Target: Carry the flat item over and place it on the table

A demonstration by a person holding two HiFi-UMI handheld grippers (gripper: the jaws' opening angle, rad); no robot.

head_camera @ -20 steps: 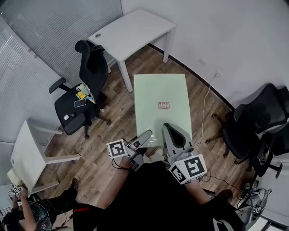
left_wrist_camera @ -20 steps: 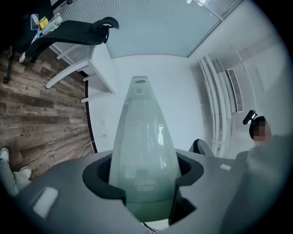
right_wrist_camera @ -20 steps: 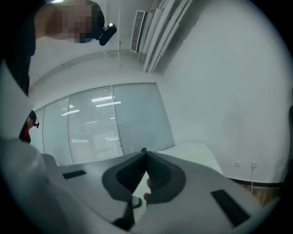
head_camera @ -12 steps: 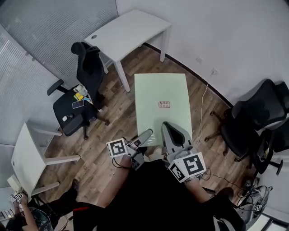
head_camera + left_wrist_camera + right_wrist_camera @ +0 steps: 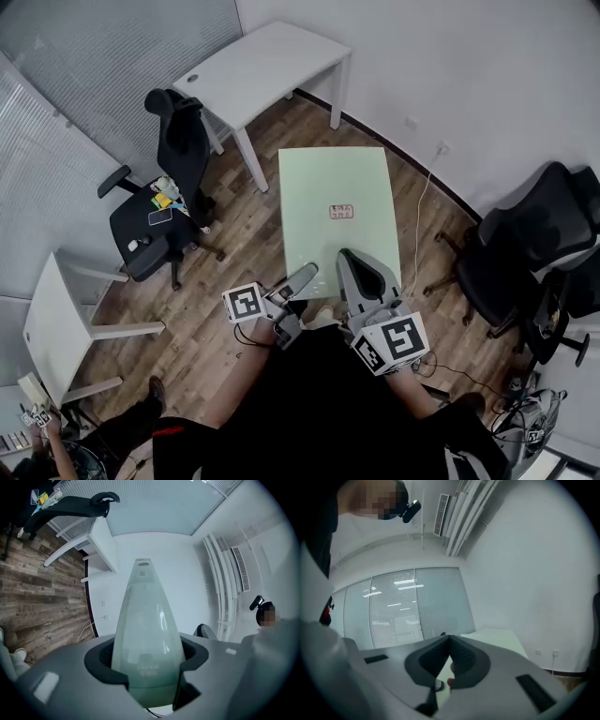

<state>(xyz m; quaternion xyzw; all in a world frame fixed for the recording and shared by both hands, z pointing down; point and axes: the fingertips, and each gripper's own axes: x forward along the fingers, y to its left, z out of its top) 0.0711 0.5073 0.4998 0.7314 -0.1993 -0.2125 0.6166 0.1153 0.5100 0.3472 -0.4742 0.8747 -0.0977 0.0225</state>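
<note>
The flat item is a pale green board [image 5: 333,202] with a small red label [image 5: 340,212]. I hold it level above the wooden floor by its near edge. My left gripper [image 5: 306,276] is shut on the near-left part of that edge. My right gripper [image 5: 355,265] is shut on the near-right part. In the left gripper view the board [image 5: 145,616] runs out from between the jaws of the left gripper [image 5: 146,660]. In the right gripper view the right gripper [image 5: 449,641] has its jaws nearly together, with only a thin pale sliver between them.
A white table [image 5: 267,66] stands against the far wall, just past the board. A black office chair [image 5: 173,178] carrying small items is at the left, and more black chairs [image 5: 534,244] are at the right. A second white table [image 5: 56,319] is at the far left. A cable [image 5: 427,202] runs along the floor.
The board and both grippers keep their grip. The room has slid slightly in the view, and the person at the lower left has moved further out of the frame.
</note>
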